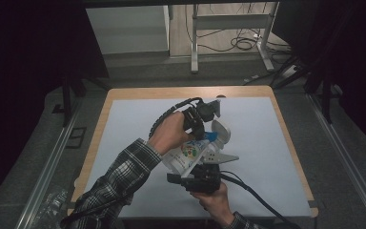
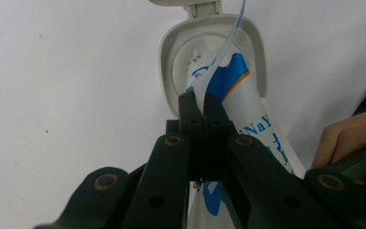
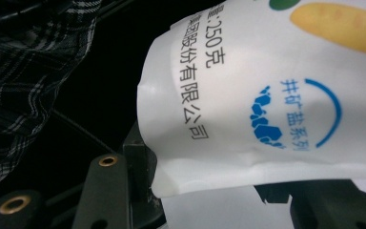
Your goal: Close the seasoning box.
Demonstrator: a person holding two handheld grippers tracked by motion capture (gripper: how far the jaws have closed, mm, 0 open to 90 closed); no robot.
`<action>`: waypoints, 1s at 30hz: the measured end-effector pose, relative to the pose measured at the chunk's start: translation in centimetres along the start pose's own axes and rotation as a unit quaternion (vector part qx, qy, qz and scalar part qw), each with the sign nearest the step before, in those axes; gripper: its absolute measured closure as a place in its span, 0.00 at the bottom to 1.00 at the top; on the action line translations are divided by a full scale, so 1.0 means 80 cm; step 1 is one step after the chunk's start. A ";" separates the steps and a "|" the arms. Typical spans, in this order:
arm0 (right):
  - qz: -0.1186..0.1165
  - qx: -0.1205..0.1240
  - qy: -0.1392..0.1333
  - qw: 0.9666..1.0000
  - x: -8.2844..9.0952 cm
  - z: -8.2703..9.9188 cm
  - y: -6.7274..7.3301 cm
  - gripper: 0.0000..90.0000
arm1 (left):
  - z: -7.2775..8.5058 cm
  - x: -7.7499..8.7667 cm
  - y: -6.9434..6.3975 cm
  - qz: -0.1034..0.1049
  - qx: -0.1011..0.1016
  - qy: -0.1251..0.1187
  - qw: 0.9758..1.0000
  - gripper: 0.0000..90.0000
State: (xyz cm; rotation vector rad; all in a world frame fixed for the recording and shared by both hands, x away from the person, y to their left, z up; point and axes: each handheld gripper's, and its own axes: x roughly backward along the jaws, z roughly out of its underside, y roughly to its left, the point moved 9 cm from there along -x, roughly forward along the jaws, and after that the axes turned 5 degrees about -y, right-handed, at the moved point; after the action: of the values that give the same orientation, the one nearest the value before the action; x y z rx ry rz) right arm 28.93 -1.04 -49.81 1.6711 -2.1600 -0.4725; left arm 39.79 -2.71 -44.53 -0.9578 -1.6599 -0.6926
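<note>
Left tool [image 2: 203,107] pinches pouch [image 2: 248,119] top; right tool [image 1: 198,179] grips bottom.

On the white plastic pouch with blue printing [image 3: 267,95] that I hold, the right gripper view gives the clearest reading: black characters run along the left side of its face, "250克" above "股份有限公司", with the start of each line cut off by the pouch's edge. To the right of them, a blue arc curves around a blue emblem and the blue characters "井矿盐系列". In the left gripper view, blue Latin letters run down the same pouch [image 2: 248,109] on its right side; I can make out "NaY" and no more. In the high view the print is too small to read.
</note>
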 end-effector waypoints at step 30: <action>0.000 -0.002 0.000 1.000 -0.001 0.001 0.001 0.55 | 0.001 -0.002 0.000 0.002 0.002 0.003 1.000 1.00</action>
State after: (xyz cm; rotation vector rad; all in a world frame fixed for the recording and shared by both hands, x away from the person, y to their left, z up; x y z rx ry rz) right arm 28.87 -0.95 -49.87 1.6702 -2.1582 -0.4769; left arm 39.78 -2.67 -44.67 -0.9557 -1.6537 -0.6883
